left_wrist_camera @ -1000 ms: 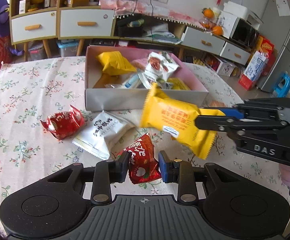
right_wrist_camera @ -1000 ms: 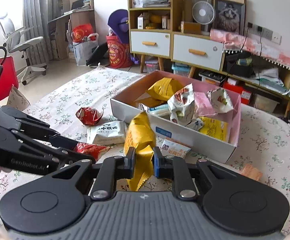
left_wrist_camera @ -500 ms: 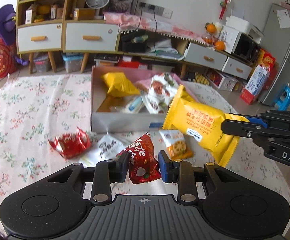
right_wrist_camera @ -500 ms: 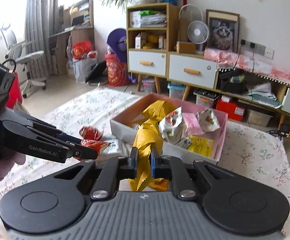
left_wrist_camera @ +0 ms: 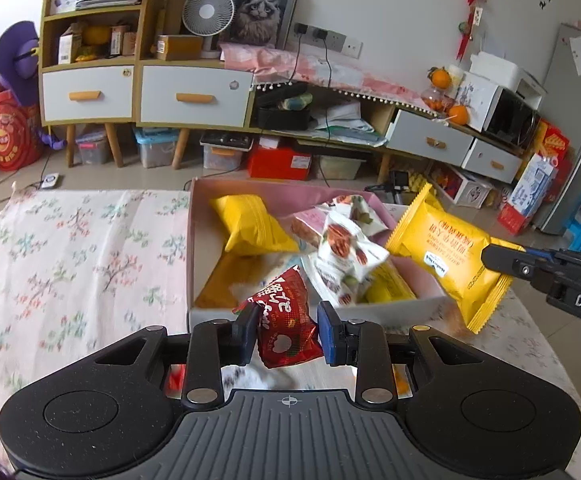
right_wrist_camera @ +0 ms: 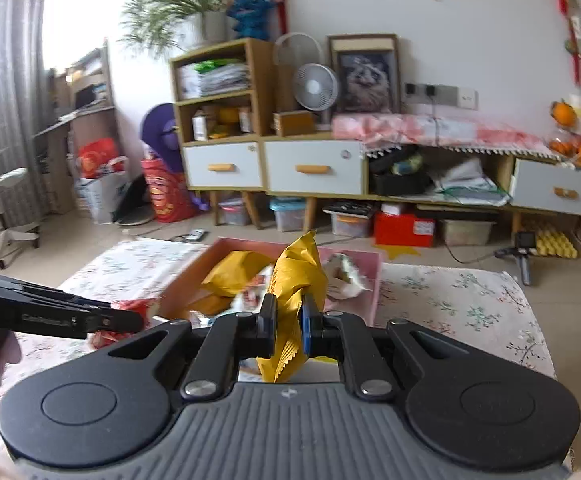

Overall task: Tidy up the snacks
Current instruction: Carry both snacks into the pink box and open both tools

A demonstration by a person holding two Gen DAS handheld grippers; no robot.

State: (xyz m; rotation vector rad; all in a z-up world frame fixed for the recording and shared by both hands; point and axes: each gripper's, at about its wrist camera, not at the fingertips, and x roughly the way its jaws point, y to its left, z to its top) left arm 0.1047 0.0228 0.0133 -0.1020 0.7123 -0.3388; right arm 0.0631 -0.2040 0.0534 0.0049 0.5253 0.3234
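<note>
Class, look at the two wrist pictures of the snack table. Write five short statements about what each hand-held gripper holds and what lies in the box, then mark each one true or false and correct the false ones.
1. The left hand-held gripper is shut on a red snack packet. True.
2. The right hand-held gripper is open, holding nothing. False: it is shut on a yellow snack packet.
3. The box on the table already holds several snacks. True.
4. The box's inside walls are blue. False: they are pink.
5. The flowered tablecloth covers the table. True.
</note>
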